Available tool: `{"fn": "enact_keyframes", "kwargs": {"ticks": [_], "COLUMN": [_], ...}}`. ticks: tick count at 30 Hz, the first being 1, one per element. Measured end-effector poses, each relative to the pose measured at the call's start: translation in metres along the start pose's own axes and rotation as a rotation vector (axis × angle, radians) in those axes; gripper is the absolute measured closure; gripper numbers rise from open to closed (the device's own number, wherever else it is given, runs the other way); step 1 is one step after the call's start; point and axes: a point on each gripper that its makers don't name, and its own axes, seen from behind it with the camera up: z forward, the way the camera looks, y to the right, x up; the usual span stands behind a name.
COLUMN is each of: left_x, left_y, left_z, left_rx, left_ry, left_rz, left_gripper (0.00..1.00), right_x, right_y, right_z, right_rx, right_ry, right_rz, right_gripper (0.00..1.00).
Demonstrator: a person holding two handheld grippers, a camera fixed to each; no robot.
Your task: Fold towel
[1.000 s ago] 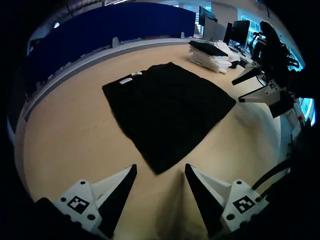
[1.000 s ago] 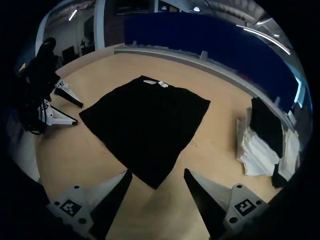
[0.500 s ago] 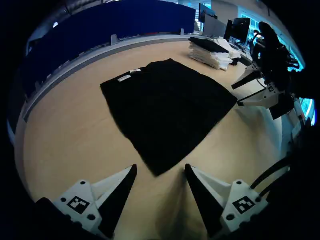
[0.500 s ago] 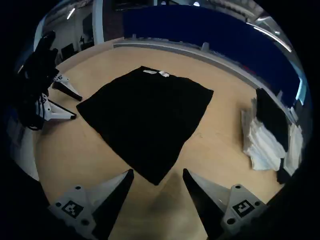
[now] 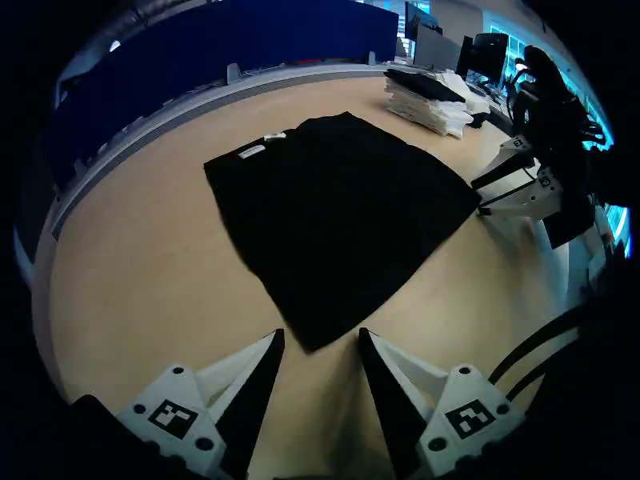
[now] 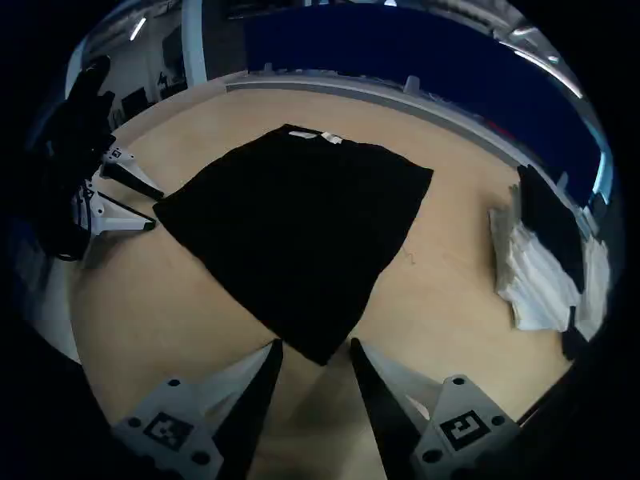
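Pale wooden desk (image 5: 136,264) runs under a blue partition (image 5: 200,56) that stands along its far edge; dark monitors (image 5: 480,56) stand beyond the far right corner. A black towel (image 5: 336,216) lies spread flat across the middle of the desk, with a small white label (image 5: 252,152) at its far edge. A stack of folded cloths (image 5: 424,108), white with black ones on top, sits by the far right corner, well apart from the towel.

In the left gripper view, the left gripper (image 5: 318,340) hangs low over the near side of the desk; it is released, its fingers apart, and the towel's nearest corner points into the gap between the tips without being pinched. In the right gripper view, the right gripper (image 6: 314,352) is likewise released, fingers apart, with another corner of the towel lying just at the gap. Each view also shows the other gripper farther off, just beside a side corner of the towel.
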Motion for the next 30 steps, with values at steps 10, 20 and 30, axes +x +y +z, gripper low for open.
{"fn": "enact_keyframes", "kwargs": {"ticks": [10,20,30], "left_x": [-0.0005,-0.0012,-0.0014], "left_y": [-0.0026,-0.0081,0.0008], "left_z": [0.0004,0.0014,0.0003], "left_rx": [0.018,0.041,0.018], "left_ry": [-0.012,-0.022,-0.027], "left_rz": [-0.031,-0.057,-0.066], "left_gripper": [0.57,0.83,0.89], "right_x": [-0.0011,-0.0012,-0.0016], "right_y": [0.001,0.0016,0.0057], "right_z": [-0.0011,-0.0023,-0.002], "right_rx": [-0.003,-0.011,-0.022], "right_ry": [0.001,-0.007,-0.025], "right_rz": [0.004,0.009,0.03], "right_gripper": [0.57,0.77,0.84]}}
